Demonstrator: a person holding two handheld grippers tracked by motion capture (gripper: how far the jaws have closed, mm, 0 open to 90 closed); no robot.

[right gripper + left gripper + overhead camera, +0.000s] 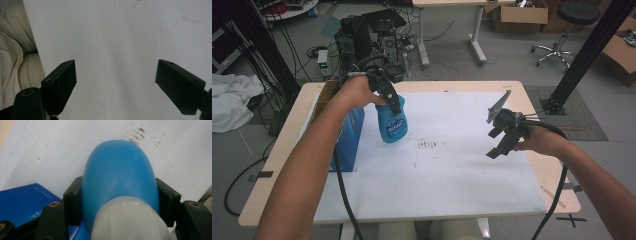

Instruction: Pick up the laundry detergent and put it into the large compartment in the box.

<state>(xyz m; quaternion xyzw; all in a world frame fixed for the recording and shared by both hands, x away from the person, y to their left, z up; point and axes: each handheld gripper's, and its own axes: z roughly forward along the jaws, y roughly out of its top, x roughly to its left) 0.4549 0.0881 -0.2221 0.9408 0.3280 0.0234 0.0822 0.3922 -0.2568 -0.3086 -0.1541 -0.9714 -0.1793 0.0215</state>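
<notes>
left gripper (pixel 388 95): at far left of white sheet (pixel 452 170), forearm stretched forward, jaws clamped on neck of blue bottle (pixel 391 123) | bottle: hanging upright above the sheet, just right of blue box (pixel 348 137) | right gripper (pixel 502 140): raised over sheet's right side, angled down-left, jaws spread wide, holding nothing

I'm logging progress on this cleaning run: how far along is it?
Early stage. Done: the left tool has clamped the blue spray bottle by its neck and holds it over the white sheet, beside the blue box. In hand: the bottle is near the brown specks. Left: the specks remain on the sheet, and the right tool hangs open, holding nothing.
</notes>
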